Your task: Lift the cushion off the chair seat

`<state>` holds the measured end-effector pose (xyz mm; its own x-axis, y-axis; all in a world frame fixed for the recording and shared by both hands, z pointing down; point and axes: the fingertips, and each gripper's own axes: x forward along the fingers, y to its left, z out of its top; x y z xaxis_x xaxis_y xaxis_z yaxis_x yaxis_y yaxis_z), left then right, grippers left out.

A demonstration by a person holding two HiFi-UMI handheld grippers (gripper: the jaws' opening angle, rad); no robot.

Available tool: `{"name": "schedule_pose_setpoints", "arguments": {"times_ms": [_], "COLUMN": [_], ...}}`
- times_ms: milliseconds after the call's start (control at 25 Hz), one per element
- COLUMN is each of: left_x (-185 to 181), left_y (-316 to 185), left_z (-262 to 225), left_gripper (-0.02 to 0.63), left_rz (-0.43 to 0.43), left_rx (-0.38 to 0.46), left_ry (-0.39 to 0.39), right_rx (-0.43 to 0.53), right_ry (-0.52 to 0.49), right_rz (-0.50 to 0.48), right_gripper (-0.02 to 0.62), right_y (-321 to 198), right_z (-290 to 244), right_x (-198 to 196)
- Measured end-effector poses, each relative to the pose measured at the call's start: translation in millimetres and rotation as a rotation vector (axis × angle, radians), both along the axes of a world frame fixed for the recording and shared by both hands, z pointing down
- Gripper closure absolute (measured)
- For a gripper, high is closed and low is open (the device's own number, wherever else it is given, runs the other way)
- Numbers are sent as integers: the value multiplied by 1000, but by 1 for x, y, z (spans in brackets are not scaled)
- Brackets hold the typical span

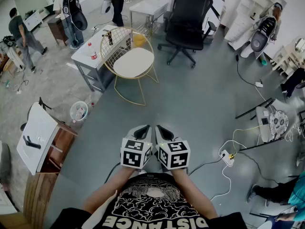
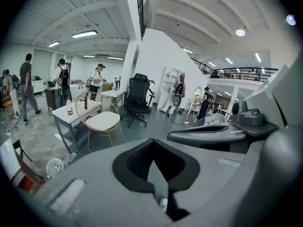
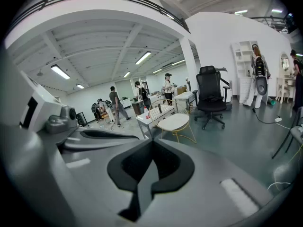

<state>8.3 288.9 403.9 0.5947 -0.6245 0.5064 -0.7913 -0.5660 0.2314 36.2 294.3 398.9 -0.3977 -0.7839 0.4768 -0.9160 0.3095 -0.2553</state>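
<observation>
One cream cushion point(image 1: 134, 62) lies flat on the seat of the one gold wire chair point(image 1: 116, 43), with its broad face turned up. In the head view it reads as an oval whose long axis runs side to side across the chair, and the rounded wire back rises at its far-left edge. Two tools are in view, both well apart from the chair across the grey floor point(image 1: 200, 104). They are held side by side and point toward the chair. The left tool point(image 1: 144, 128) has its jaws pressed together with nothing between them, and the right tool point(image 1: 158, 128) is likewise closed and empty. One grey counter point(image 1: 86, 51) stands just beside the chair, at its back, and carries one bottle point(image 1: 93, 54) with a red label. One black office chair point(image 1: 188, 13) stands near the gold chair, on the side away from the counter
</observation>
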Motion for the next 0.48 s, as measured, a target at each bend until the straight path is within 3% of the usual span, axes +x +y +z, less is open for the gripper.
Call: {"name": "schedule_pose_setpoints", "arguments": {"times_ms": [480], "left_x": [-1], "left_y": [-10], "left_z": [9], "left_gripper": [617], "left_rz": [-8], "left_rx": [-32], "left_ry": [8], "right_rx": [5], "right_ry": [-18], "right_rz": [6], "right_gripper": [606], "right_y": [-11], "right_z": [2], "right_x": [3]}}
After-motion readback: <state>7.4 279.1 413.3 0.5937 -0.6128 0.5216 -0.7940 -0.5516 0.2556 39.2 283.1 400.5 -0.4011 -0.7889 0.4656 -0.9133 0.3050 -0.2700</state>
